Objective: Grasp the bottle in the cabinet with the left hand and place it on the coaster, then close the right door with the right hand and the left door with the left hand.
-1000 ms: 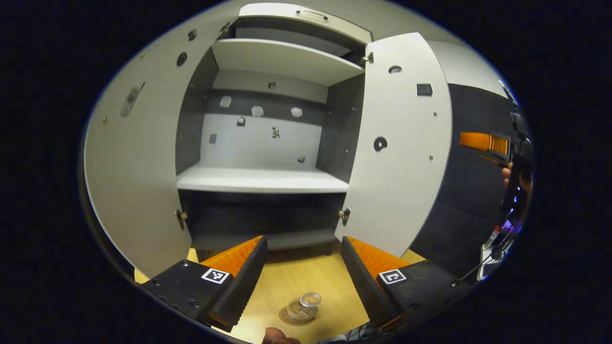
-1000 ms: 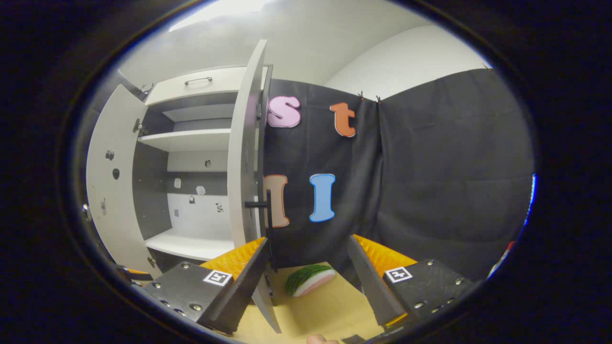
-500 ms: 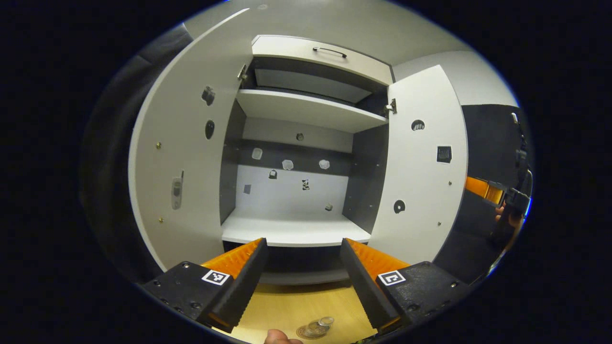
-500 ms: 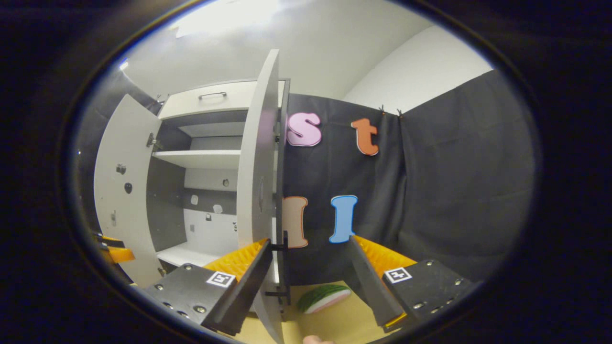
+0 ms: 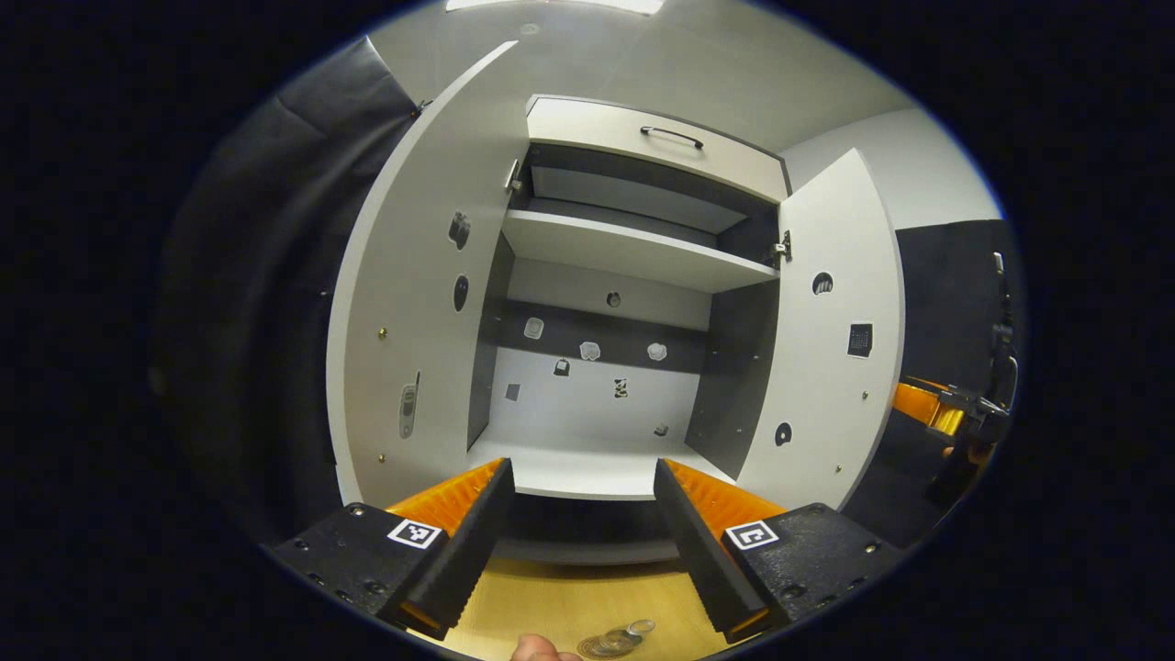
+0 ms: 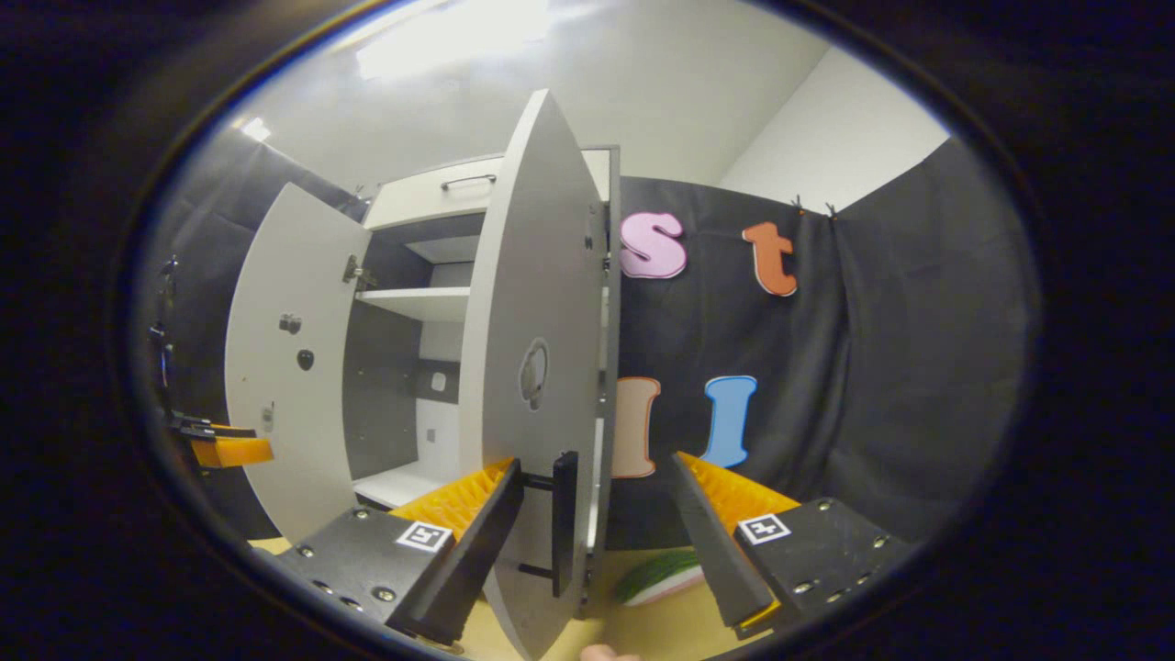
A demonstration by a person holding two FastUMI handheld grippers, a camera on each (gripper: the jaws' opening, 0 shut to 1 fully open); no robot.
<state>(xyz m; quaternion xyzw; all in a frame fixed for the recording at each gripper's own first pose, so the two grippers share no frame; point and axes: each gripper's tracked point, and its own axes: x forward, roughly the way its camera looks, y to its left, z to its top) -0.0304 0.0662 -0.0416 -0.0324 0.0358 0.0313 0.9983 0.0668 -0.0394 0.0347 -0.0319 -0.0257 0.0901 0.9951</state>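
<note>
Bottle (image 5: 617,639) now sits on coaster, table in front of cabinet (image 5: 606,386); left claw (image 5: 580,537) backed off, open, empty. Right claw (image 6: 595,542) open, closing in on right door (image 6: 532,386) handle — door-closing's next.

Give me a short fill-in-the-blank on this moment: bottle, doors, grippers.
1. The bottle sits on the ___, on the wooden table.
2. Both cabinet doors are ___.
3. The right door's black handle lies between the open fingers of the ___ gripper.
4. The left gripper holds ___.

Missing: coaster; open; right; nothing
</note>
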